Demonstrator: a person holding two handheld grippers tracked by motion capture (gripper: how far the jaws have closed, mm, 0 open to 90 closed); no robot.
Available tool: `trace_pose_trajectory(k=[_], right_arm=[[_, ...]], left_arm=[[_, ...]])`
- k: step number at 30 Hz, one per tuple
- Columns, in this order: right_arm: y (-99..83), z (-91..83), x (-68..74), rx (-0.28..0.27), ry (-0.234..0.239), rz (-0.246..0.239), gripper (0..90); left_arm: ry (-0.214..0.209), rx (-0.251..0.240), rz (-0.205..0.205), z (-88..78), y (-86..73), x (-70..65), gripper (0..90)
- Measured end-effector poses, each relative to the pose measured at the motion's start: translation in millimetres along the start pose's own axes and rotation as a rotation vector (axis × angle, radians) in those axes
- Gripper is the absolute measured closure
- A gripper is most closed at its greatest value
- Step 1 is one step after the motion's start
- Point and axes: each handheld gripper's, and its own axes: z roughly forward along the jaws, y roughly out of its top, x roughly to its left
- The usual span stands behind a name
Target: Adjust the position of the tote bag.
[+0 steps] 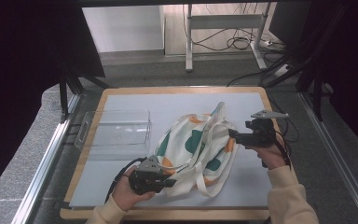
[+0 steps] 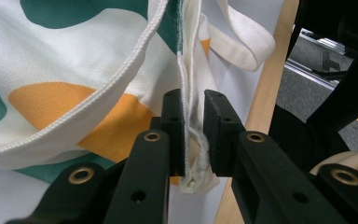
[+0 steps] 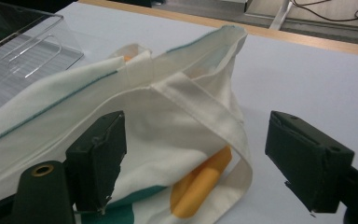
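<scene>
Canvas tote bag [image 1: 196, 151] mid-frame on the mat is soft and floppy: left gripper [image 2: 193, 135] is clamped on its seam edge, right gripper [image 3: 196, 163] wide open near the handle [image 3: 205, 112], the sturdiest place to grab.

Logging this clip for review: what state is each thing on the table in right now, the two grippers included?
Tote bag: crumpled on the table mat, mouth partly open, handles loose.
Left gripper: shut on the bag's folded edge.
Right gripper: open wide, jaws either side of a handle loop, pads not touching it.
Clear plastic box: lying empty on the mat, apart from the bag.
Table mat: flat.
</scene>
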Motion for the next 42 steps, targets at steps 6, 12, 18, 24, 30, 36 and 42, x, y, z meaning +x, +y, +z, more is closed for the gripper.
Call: trace_pose_trajectory(k=[6, 12, 18, 24, 30, 36, 42], right_arm=[[11.7, 12.6, -1.8, 0.010, 0.017, 0.012, 20.5], [22.0, 20.6, -3.2, 0.014, 0.014, 0.022, 20.4], [31.3, 22.7, -3.7, 0.009, 0.002, 0.027, 20.3], [45.2, 33.1, -5.4, 0.026, -0.020, 0.030, 20.0], [55.3, 50.8, -7.9, 0.055, -0.039, 0.048, 18.8], [69.0, 68.0, -10.7, 0.079, -0.061, 0.063, 18.6], [74.3, 83.6, -8.7, 0.105, -0.074, 0.070, 18.5]], left_arm=[[0.000, -0.003, -0.008, 0.8, -0.4, 0.4, 79.4], [0.000, 0.000, -0.003, 0.2, -0.5, 0.9, 79.4], [0.001, -0.001, -0.006, 0.5, -0.5, 0.8, 79.4], [0.001, 0.000, -0.004, 0.0, -0.5, 0.8, 79.4], [0.002, 0.004, 0.003, 0.1, -0.9, 1.8, 79.4], [0.001, 0.000, 0.000, 0.4, -1.1, 1.2, 79.4], [0.000, -0.001, 0.001, 0.2, -1.2, 1.2, 79.4]])
